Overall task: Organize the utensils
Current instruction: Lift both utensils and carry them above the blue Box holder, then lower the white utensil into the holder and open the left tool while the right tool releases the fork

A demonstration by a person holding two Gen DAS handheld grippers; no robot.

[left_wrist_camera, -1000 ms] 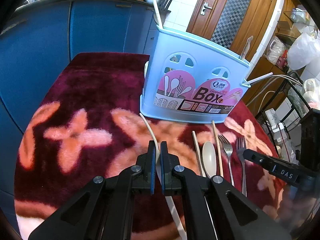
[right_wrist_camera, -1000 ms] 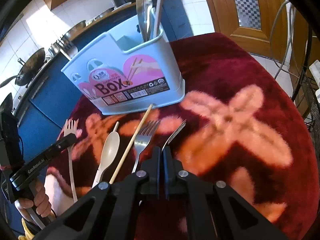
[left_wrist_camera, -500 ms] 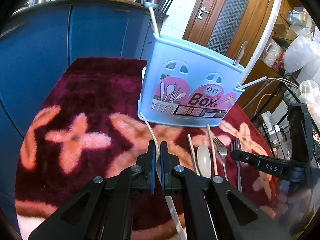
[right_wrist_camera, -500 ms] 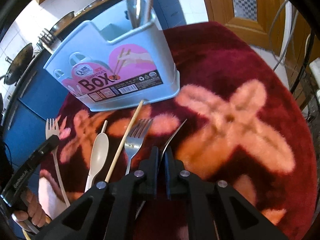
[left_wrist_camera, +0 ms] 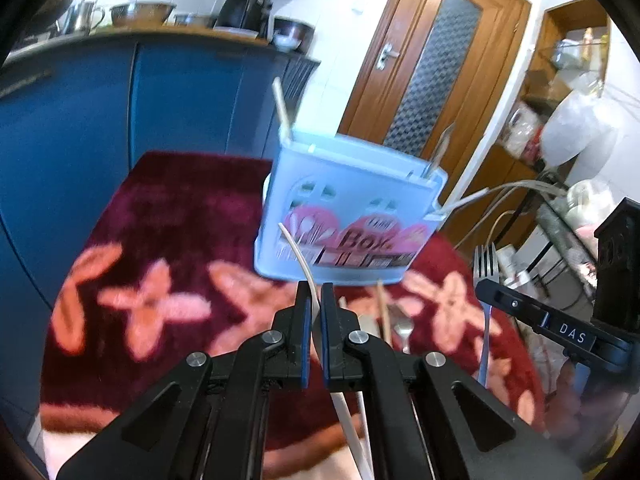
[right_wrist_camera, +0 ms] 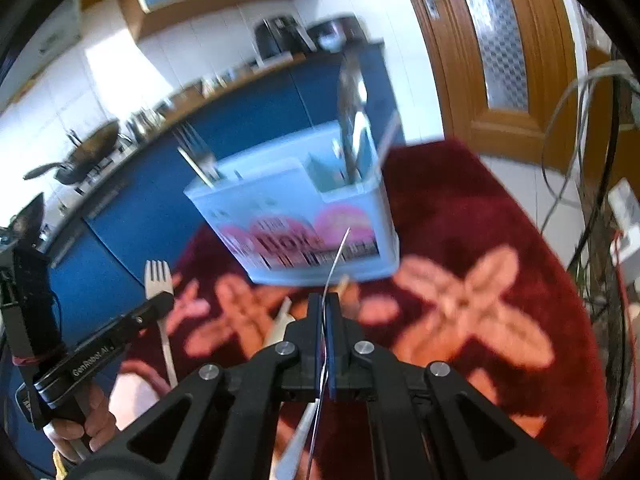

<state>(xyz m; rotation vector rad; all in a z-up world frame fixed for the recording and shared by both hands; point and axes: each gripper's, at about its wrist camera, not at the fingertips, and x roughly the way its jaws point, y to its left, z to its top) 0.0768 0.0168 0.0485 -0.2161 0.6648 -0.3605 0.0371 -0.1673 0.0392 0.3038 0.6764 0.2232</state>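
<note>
My left gripper (left_wrist_camera: 314,300) is shut on the handle of a cream plastic fork (left_wrist_camera: 298,252) and holds it above the cloth. The right wrist view shows that fork (right_wrist_camera: 159,276) flat-on, in the left gripper (right_wrist_camera: 164,302). My right gripper (right_wrist_camera: 326,304) has a metal fork (right_wrist_camera: 338,256) edge-on between its pads, which press on it as the jaws close tighter. From the left wrist view its tines (left_wrist_camera: 485,262) stand above the right gripper (left_wrist_camera: 482,290). Ahead stands the light blue utensil box (left_wrist_camera: 348,216) (right_wrist_camera: 304,216) with utensils upright in it.
On the dark red floral cloth (left_wrist_camera: 172,216), a chopstick (left_wrist_camera: 384,308) and another metal fork (left_wrist_camera: 402,328) lie in front of the box. Blue cabinets (left_wrist_camera: 180,92) stand behind, a wooden door (left_wrist_camera: 436,52) at back right, cables (right_wrist_camera: 576,128) to the right. A hand (right_wrist_camera: 92,412) grips the left tool.
Both grippers have risen from the cloth. The cream fork has come up with the left and the metal fork with the right. The box now looks smaller and lower.
</note>
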